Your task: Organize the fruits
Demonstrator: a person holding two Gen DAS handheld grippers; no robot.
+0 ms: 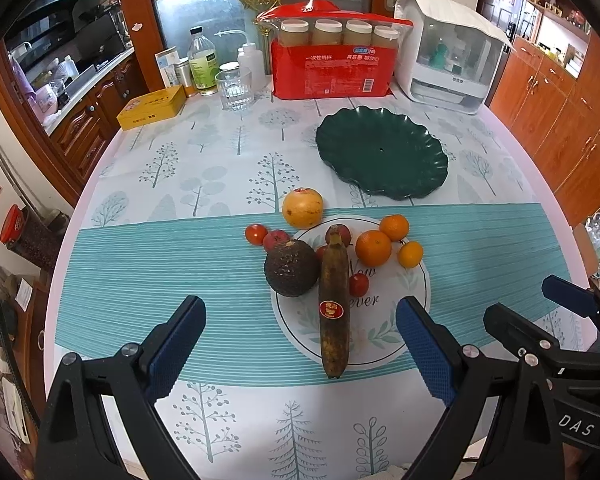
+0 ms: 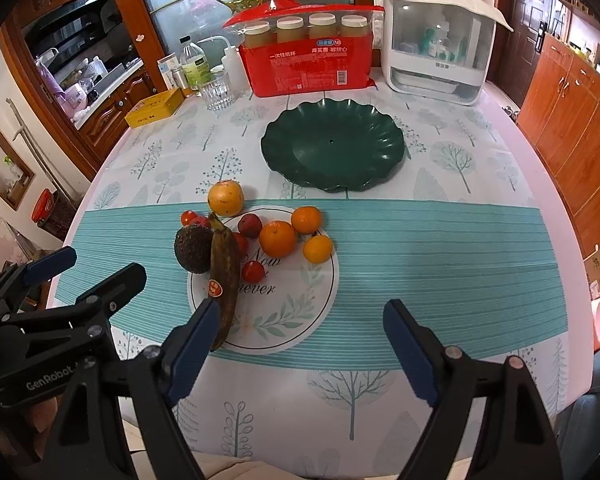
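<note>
A cluster of fruit lies on a round table covered with a tree-patterned cloth [image 1: 188, 168], mostly on a printed white circle in the cloth's teal band. A very dark, overripe banana [image 1: 334, 304] with a red sticker lies lengthwise, its near end pointing toward the grippers. Touching its left side is a dark avocado [image 1: 291, 268]. Three oranges [image 1: 373, 248] sit close together to the banana's right, and a larger yellow-orange fruit [image 1: 302, 207] sits beyond the banana's far end. Small red fruits [image 1: 256, 234] are scattered among them.

The left gripper [image 1: 300, 344] hovers above the near edge of the table with its blue-padded fingers spread wide and nothing between them; the banana's near end lies just ahead, between the two fingers. The right gripper [image 2: 296, 348] is held level beside it, likewise spread wide and empty, with the banana just off its left finger and the fruit cluster ahead and to the left.

Farther ahead, well apart from the fruit, sits an empty dark green scalloped plate [image 2: 332, 148]. Beyond it, along the far edge of the table, are a red package of paper cups [image 2: 308, 66], a white plastic container [image 2: 436, 56], a drinking glass [image 2: 218, 90] and a yellow tin [image 2: 154, 107].
</note>
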